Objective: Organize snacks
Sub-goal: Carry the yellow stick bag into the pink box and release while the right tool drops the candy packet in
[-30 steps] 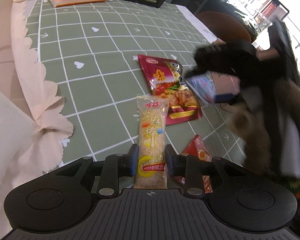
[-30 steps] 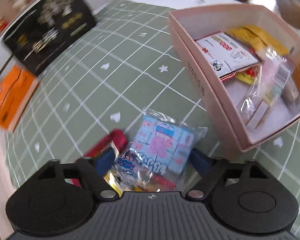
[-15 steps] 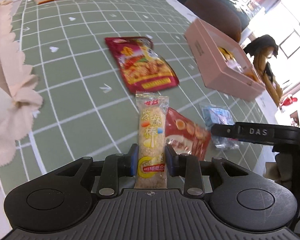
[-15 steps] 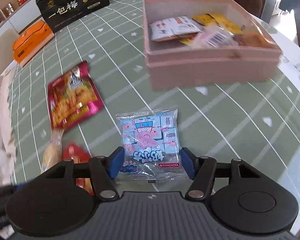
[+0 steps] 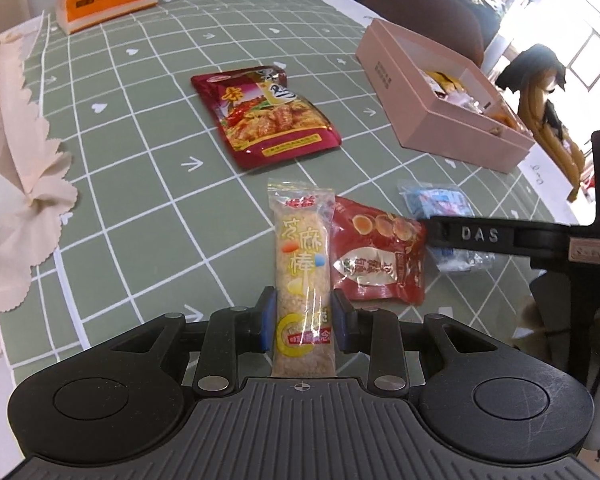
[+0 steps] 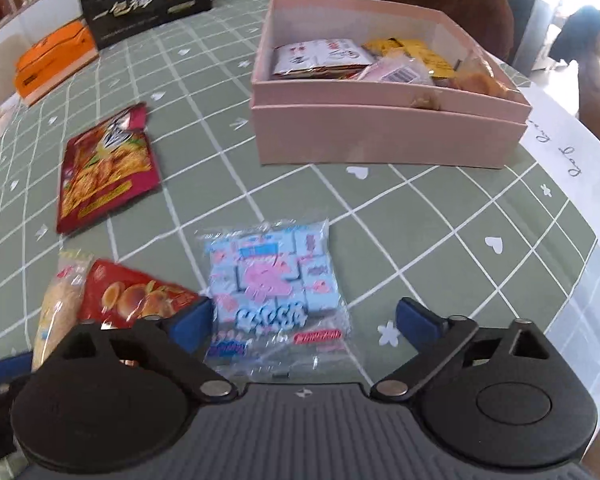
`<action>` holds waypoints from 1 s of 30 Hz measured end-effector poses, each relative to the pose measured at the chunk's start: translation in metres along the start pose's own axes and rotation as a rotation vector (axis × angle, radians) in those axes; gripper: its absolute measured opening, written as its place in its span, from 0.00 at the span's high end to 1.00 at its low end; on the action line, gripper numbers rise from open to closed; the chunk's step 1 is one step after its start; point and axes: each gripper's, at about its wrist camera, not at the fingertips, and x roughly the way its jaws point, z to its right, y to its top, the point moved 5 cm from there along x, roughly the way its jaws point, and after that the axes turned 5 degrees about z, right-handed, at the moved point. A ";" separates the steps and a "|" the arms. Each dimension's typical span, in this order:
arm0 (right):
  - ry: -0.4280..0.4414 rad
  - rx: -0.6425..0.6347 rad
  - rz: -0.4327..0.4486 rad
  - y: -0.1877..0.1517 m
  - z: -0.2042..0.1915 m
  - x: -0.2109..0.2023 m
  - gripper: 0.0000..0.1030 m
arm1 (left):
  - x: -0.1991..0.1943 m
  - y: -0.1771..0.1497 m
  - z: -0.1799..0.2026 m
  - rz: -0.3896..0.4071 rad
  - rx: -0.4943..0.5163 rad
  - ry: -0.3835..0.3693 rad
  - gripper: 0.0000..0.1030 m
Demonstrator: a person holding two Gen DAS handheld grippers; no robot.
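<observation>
The left gripper (image 5: pixel 303 322) clamps a long rice-crisp bar (image 5: pixel 303 276); a red snack pouch (image 5: pixel 380 258) lies just right of it. The right gripper (image 6: pixel 303 326) is spread wide around a blue candy bag (image 6: pixel 276 284) on the green checked tablecloth (image 6: pixel 440 216). Farther ahead stands the pink box (image 6: pixel 380 136) holding snacks.

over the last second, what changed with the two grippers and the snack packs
The right gripper opened and let go of the clear blue-and-pink candy bag, which now lies on the green checked tablecloth short of the pink cardboard box. The left gripper stayed shut on the long clear sesame stick pack. The two red pouches did not move.
</observation>
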 end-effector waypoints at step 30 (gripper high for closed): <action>0.072 -0.102 -0.050 -0.013 0.029 -0.044 0.43 | -0.006 -0.010 0.027 0.055 -0.017 -0.049 0.68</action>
